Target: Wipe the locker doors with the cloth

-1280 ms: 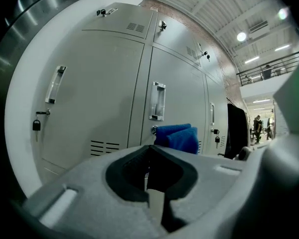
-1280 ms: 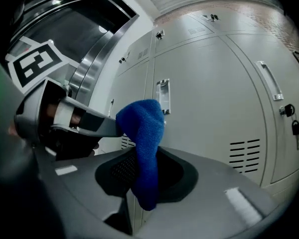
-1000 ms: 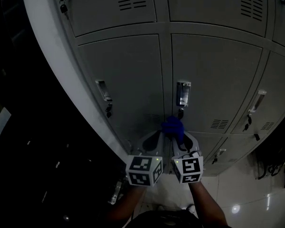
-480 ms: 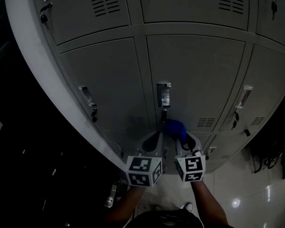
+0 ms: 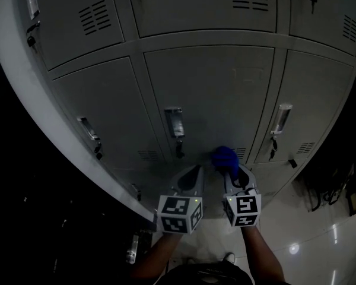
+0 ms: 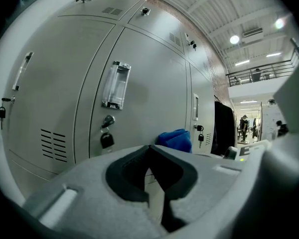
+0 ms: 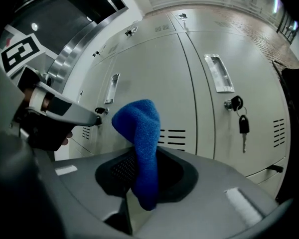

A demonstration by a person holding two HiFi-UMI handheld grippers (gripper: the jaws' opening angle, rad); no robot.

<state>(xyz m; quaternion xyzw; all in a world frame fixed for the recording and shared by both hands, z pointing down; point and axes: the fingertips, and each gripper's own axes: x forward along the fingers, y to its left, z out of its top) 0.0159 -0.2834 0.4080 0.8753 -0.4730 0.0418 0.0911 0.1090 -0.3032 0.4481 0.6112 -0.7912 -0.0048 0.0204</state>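
The blue cloth [image 5: 225,157] sticks up from my right gripper [image 5: 230,172], which is shut on it. It is held at the lower part of the middle grey locker door [image 5: 213,94], right of that door's handle [image 5: 174,122] and close to the vent slots. I cannot tell whether it touches the door. The right gripper view shows the cloth [image 7: 139,143] folded and clamped in the right gripper [image 7: 139,159]. My left gripper [image 5: 190,180] hangs beside it, shut and holding nothing. In the left gripper view, this left gripper [image 6: 150,151] has the cloth [image 6: 174,139] just beyond it.
Grey locker doors fill the view, each with a recessed handle [image 7: 219,72] and a lock with a hanging key [image 7: 243,126]. A key [image 6: 106,134] hangs under the middle handle [image 6: 114,85]. Glossy white floor [image 5: 320,242] lies below right; dark clothing [image 6: 220,128] hangs further along.
Both grippers have shifted right along the lockers. The cloth was straight under the middle door's handle and key; now it is well to their right, near the door's right edge.
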